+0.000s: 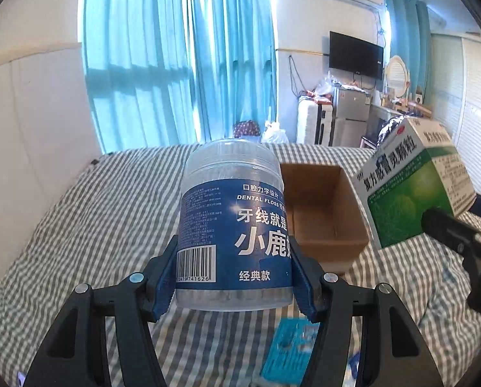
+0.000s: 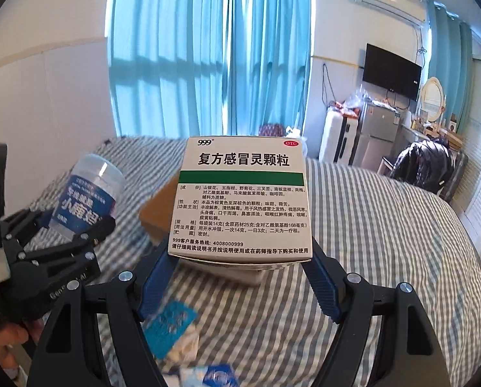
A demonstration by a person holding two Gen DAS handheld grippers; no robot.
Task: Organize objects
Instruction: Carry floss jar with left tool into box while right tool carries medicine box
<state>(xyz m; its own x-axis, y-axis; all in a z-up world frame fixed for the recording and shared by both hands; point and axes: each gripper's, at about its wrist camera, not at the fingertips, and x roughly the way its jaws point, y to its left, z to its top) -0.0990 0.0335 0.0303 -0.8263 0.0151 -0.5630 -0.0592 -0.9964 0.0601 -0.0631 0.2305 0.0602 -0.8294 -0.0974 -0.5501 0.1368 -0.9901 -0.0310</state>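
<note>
My left gripper is shut on a clear dental floss jar with a blue label, held above the bed; the jar also shows in the right wrist view. My right gripper is shut on a white and green medicine box, held above the bed; the box shows at the right of the left wrist view. An open cardboard box sits on the bed just beyond both held things, mostly hidden behind the medicine box in the right wrist view.
The bed has a grey and white checked sheet. A blue packet and other small packets lie on the sheet below the grippers. Blue curtains, a suitcase, a fridge and a TV stand beyond the bed.
</note>
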